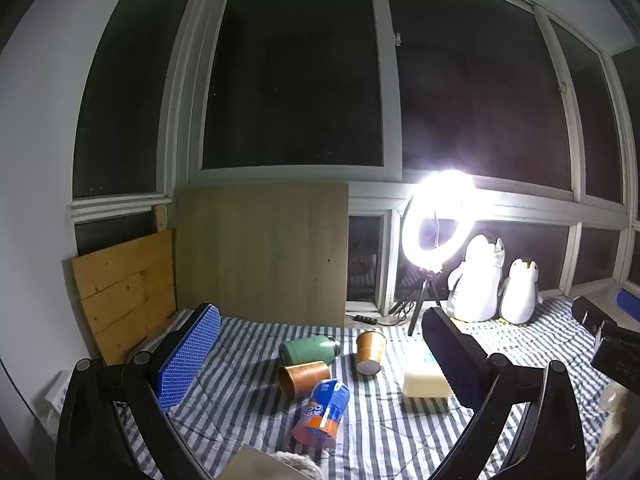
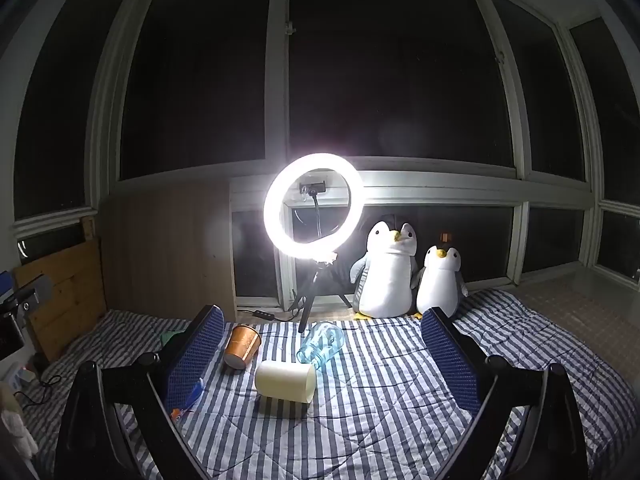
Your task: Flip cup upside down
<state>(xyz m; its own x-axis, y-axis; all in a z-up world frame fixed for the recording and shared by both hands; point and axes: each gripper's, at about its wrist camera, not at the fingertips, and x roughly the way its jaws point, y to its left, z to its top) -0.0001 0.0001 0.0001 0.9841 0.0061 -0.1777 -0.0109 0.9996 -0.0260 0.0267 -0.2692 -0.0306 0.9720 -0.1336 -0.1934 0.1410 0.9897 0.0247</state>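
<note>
Several cups lie on their sides on a striped blanket (image 1: 248, 412). In the left wrist view I see two copper cups (image 1: 304, 376) (image 1: 370, 351), a green cup (image 1: 310, 350), a blue and orange printed cup (image 1: 322, 414) and a cream cup (image 1: 424, 382). In the right wrist view the cream cup (image 2: 285, 382), a clear blue glass (image 2: 321, 346) and a copper cup (image 2: 241, 347) lie between the fingers. My left gripper (image 1: 320, 356) is open and empty above them. My right gripper (image 2: 324, 356) is open and empty too.
A lit ring light on a tripod (image 2: 313, 204) stands at the back by the window. Two plush penguins (image 2: 386, 270) (image 2: 439, 280) sit to its right. Wooden boards (image 1: 260, 248) lean at the back left. A cable and switch (image 2: 260, 314) lie near the tripod.
</note>
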